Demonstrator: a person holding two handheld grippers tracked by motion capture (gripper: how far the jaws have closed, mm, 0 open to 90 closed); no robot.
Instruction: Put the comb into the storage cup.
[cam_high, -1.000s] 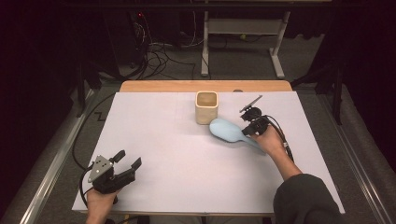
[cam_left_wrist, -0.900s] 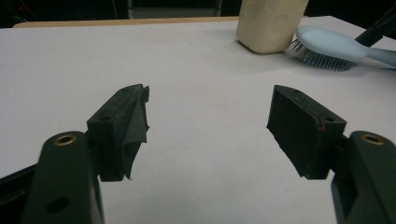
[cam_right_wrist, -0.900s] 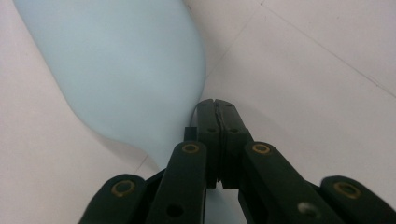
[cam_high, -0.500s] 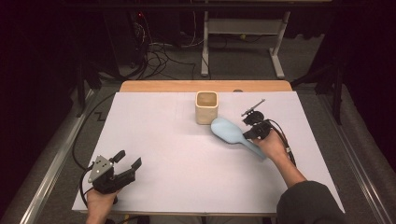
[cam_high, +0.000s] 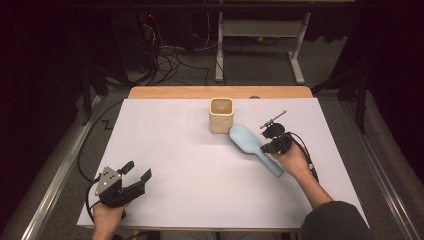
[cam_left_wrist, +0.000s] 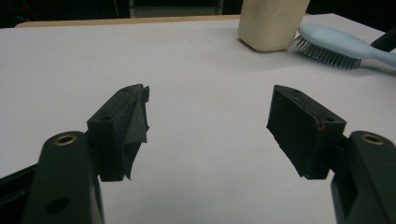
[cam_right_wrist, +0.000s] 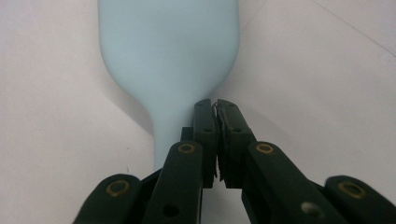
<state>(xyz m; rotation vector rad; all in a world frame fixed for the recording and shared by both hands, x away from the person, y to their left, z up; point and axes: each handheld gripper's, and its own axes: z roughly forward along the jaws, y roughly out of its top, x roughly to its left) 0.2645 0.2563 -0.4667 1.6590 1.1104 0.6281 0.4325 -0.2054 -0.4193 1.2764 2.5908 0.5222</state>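
brush (cam_high: 250, 143) lies flat on the bench (cam_high: 190, 165), bristles down, right of centre, head just beside the near right of the cup (cam_high: 221, 114); whether they touch i cannot tell. long axis runs from the head at far left to the handle at near right, handle end by the right hand. right claw (cam_right_wrist: 216, 106) sits over the handle where it widens into the head, jaws pressed together, nothing seen between them. left claw (cam_left_wrist: 210, 126) rests at the near left, spread and empty, well apart from the brush. right hand is plainly the nearer; a grip would probably need its jaws spread across the handle.
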